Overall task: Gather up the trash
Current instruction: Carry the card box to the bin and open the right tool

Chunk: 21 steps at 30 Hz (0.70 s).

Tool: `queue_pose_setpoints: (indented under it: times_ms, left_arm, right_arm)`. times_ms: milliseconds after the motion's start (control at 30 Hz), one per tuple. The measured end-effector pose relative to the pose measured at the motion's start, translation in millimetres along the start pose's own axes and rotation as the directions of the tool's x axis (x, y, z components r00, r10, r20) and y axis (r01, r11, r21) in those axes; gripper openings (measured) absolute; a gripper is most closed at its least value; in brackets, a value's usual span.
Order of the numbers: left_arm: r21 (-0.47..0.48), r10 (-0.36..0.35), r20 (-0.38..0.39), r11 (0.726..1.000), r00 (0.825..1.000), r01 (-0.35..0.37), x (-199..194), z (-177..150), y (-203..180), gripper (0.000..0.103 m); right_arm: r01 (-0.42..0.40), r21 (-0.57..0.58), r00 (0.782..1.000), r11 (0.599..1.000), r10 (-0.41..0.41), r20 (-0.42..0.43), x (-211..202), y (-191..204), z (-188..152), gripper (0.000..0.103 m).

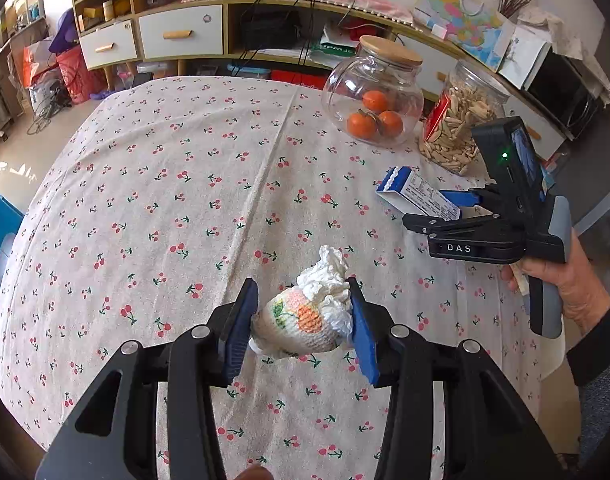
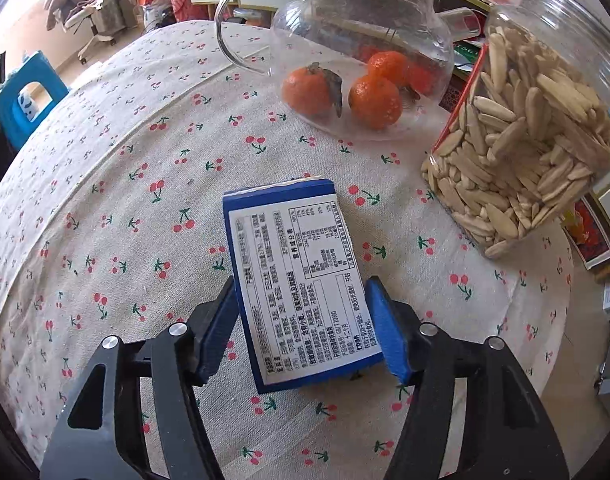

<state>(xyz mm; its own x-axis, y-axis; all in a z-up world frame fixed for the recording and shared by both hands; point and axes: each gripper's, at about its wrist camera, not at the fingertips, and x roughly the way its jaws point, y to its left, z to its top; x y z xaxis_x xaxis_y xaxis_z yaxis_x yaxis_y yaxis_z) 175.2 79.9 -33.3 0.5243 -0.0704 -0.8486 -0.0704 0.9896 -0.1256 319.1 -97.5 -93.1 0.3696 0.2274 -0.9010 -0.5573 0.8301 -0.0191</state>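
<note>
**Two pieces of trash, one in each gripper**

The left gripper [image 1: 303, 320] is squeezing a crumpled paper wad [image 1: 309, 316] in the lower centre of the left wrist view, its jaws clamped on either side of the wad. The wad is looking soft, very light and springy; it is likely to deform rather than slip, so a hold across its thick middle, as now, seems sound. The loose frill at its top would probably tear or pull free.

The right gripper [image 2: 305, 320] is straddling a flat blue box [image 2: 301, 280] in the lower centre of the right wrist view. Its jaws are sitting against the box's long edges; whether they are truly pinching cannot be told. The box is probably thin, empty card: light, stiff along its length, easily crushed across its width. Gripping near its nearer end seems adequate.

Both are sitting over the cherry-print tablecloth [image 1: 153, 184].
</note>
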Motion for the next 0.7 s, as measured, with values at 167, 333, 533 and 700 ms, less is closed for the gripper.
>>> queue_pose_setpoints:
  times_ms: [167,333,533,700]
  left_arm:
    - [-0.001,0.005,0.012,1.000,1.000,-0.005,-3,-1,-1,0.044]
    - [0.011,0.003,0.029,1.000,1.000,-0.003,-8,-4,-5,0.044]
    - [0.029,0.001,0.042,1.000,0.999,-0.002,-13,-8,-10,0.044]
    - [0.048,0.002,0.056,0.999,0.998,-0.005,-16,-12,-17,0.044]
  right_arm:
    - [0.032,0.123,0.998,0.992,-0.038,0.048,-18,9,-28,0.055]
    - [0.046,0.188,0.996,0.981,-0.058,0.062,-38,25,-58,0.055]
    - [0.066,0.214,0.994,0.975,-0.084,0.077,-56,50,-86,0.055]
    - [0.064,0.248,0.991,0.967,-0.090,0.097,-78,51,-98,0.055]
